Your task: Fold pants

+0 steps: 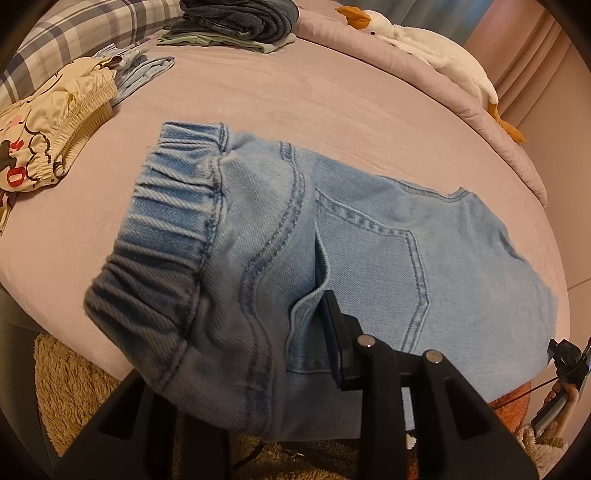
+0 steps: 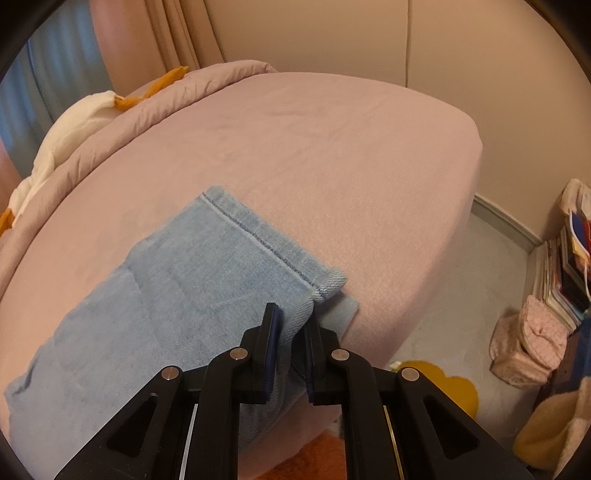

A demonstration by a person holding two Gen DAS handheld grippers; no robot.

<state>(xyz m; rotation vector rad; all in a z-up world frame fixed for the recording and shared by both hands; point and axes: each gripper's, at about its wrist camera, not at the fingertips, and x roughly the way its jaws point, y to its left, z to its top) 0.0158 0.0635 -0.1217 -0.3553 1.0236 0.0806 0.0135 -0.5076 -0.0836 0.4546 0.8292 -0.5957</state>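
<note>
The light blue jeans lie spread on the pink bed sheet, the elastic waistband ahead and to the left of the left gripper and the back pocket straight ahead and slightly to its right. Only the right finger of this gripper shows, its dark pad lying against the pocket; the waist end of the denim is draped over the place where the left finger should be, so the finger spacing cannot be made out, and whether it has a grip on the cloth cannot be told.

In the right wrist view the right gripper is pinched narrowly on the near corner of the leg, just behind the stitched hem. A fold of denim passes between the two blue-padded fingers, and the rest of the leg runs off to the left of the tool over the bed sheet.

Far ahead of the left gripper sits a stack of folded dark clothes. Off to its left lie cream printed shorts, and far to its right a white plush goose rests along the rolled quilt. To the right of the right gripper, on the floor, a stack of books leans by the wall.
</note>
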